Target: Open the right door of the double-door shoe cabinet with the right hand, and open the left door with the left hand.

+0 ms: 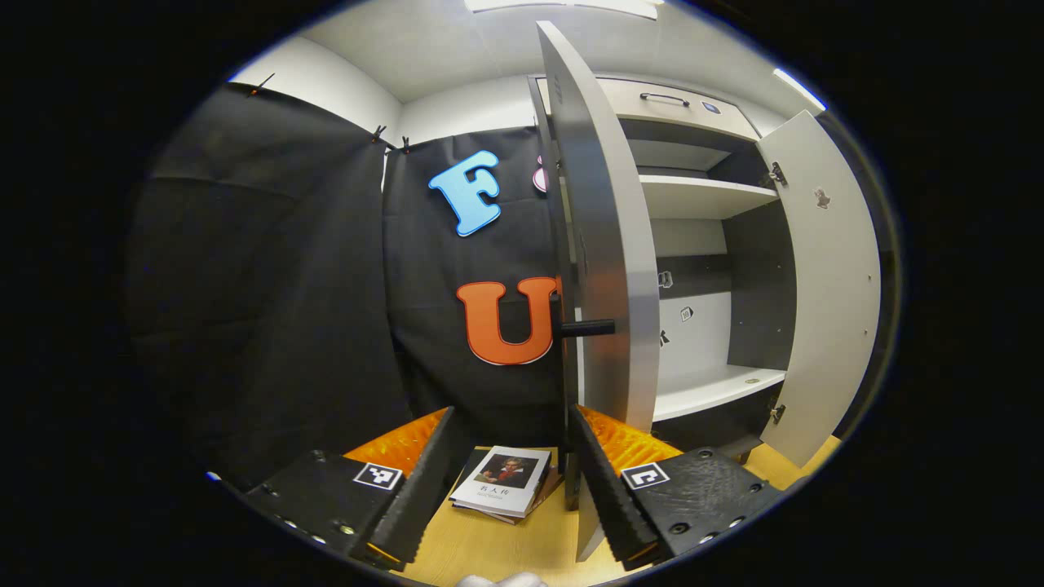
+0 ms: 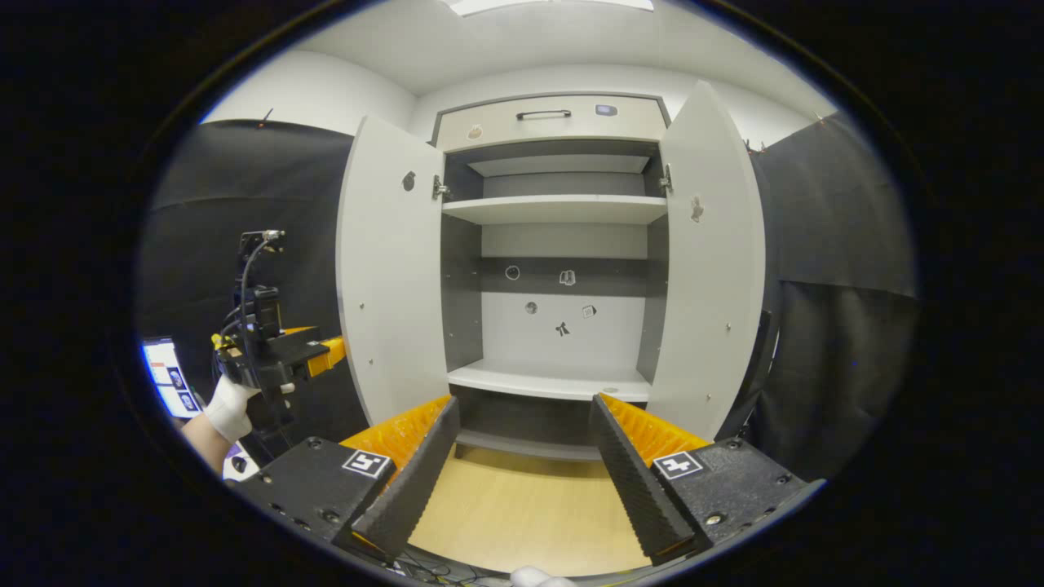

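Both grey cabinet doors [image 2: 391, 269] wide open

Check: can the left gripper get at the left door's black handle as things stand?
Probably yes. The left gripper is open, and the left door stands edge-on just ahead of its fingers. The black handle juts from the door's outer face, with nothing between it and the jaws.

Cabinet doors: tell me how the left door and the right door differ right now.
In the right gripper view the left door and the right door both stand swung wide open. The left door has the left hand-held gripper beside its outer edge; the right door has nothing near it. The left door's inner face carries a dark round mark, the right door's a pale one. Both are plain light grey panels of matching height.
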The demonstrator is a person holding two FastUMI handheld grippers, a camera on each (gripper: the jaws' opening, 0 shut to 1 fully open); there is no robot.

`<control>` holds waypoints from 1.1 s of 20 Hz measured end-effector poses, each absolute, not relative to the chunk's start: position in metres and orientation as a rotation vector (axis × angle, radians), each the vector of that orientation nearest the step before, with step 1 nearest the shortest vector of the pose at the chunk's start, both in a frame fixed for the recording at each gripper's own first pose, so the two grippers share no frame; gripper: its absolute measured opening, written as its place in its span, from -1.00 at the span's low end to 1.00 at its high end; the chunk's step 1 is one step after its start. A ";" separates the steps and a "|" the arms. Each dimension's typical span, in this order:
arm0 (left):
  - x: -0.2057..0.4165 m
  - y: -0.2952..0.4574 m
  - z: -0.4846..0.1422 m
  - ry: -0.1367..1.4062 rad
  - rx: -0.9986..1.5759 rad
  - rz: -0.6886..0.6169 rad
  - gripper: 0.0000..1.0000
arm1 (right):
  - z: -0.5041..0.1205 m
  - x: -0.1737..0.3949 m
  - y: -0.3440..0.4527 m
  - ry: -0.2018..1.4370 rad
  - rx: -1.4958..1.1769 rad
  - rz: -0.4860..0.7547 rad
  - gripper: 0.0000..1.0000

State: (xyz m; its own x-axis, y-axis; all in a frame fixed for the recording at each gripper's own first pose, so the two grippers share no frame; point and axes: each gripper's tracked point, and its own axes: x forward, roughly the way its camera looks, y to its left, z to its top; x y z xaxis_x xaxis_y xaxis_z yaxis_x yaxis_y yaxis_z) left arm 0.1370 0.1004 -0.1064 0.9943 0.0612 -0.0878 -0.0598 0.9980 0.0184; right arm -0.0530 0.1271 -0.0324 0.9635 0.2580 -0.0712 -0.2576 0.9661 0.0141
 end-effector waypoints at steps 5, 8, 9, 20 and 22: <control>0.129 0.098 -0.105 0.091 0.047 0.074 0.87 | -0.031 -0.055 0.121 0.071 0.012 0.248 1.00; 0.119 0.093 -0.108 0.113 0.015 0.074 0.69 | -0.029 -0.064 0.113 0.060 0.012 0.253 1.00; 0.114 0.094 -0.108 0.118 0.018 0.085 0.88 | -0.029 -0.066 0.109 0.057 0.010 0.256 1.00; 0.023 0.030 -0.067 0.122 0.010 0.127 0.92 | -0.009 -0.083 0.041 0.011 0.030 0.262 1.00; 0.010 0.005 -0.054 0.111 0.026 0.110 0.92 | -0.005 -0.084 0.024 0.002 0.035 0.242 1.00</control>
State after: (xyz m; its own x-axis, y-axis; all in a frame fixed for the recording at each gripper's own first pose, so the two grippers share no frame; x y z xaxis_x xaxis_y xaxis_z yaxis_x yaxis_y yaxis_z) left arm 0.0103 0.0053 -0.0540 0.9877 0.1113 -0.1095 -0.1083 0.9936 0.0322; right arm -0.0842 0.0243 -0.0051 0.9708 0.2397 0.0025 -0.2397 0.9702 0.0353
